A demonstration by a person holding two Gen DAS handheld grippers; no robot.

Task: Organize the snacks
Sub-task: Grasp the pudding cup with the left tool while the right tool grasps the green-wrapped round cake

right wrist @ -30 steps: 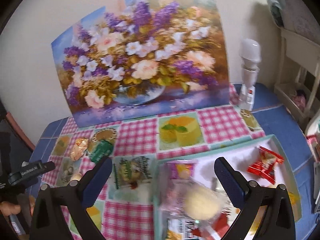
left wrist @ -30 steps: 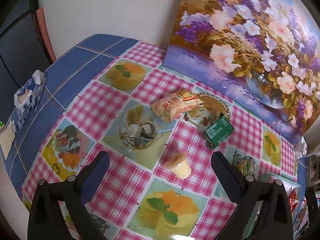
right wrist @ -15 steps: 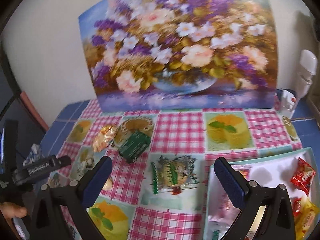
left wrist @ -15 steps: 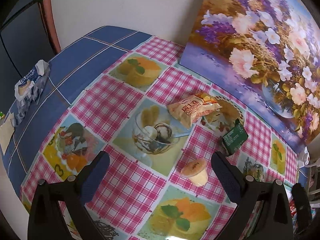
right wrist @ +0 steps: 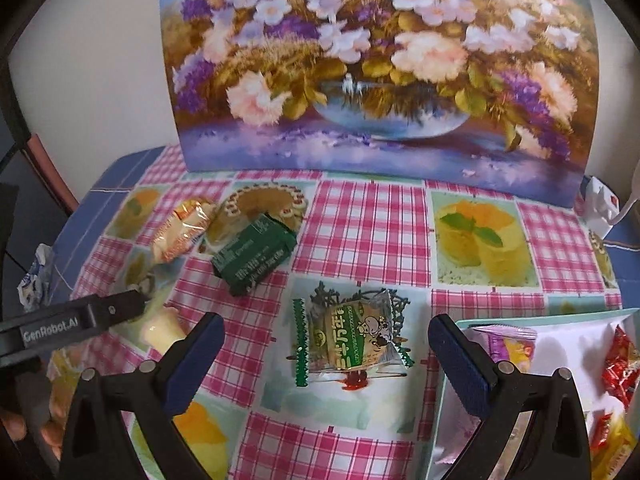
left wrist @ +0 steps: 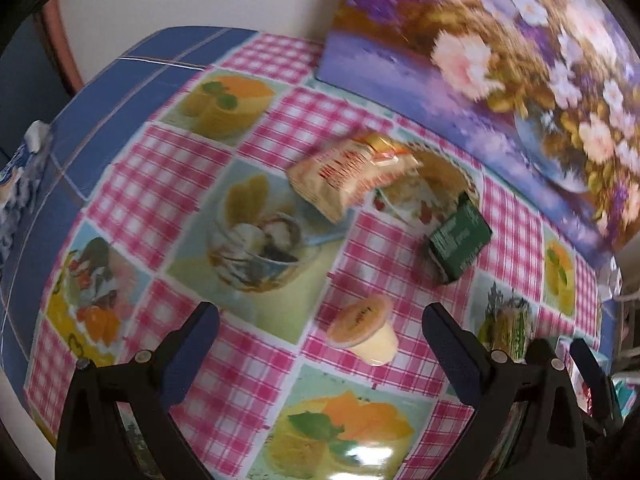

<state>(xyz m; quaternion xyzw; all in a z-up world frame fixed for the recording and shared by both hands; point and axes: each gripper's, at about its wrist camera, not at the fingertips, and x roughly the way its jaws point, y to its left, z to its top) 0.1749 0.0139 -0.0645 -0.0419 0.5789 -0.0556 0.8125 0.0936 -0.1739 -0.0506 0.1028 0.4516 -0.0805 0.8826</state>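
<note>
My left gripper (left wrist: 320, 340) is open and empty, with a pudding cup (left wrist: 364, 330) lying on its side between and just ahead of its fingers. An orange snack bag (left wrist: 352, 176) and a green box (left wrist: 460, 236) lie farther off. My right gripper (right wrist: 322, 344) is open and empty, with a clear green-edged biscuit packet (right wrist: 352, 336) lying between its fingertips. The right wrist view also shows the green box (right wrist: 254, 258), the orange bag (right wrist: 182, 232), the pudding cup (right wrist: 162, 330) and the left gripper's finger (right wrist: 76, 322).
A white tray (right wrist: 540, 320) holding several wrapped snacks sits at the right. A large flower painting (right wrist: 380, 72) leans on the wall behind the table. A blue-white wrapper (left wrist: 24, 160) lies at the left edge. A white plug and cord (right wrist: 600, 204) sit far right.
My right gripper has swung left from over the tray to the biscuit packet. My left gripper has moved forward and down toward the pudding cup.
</note>
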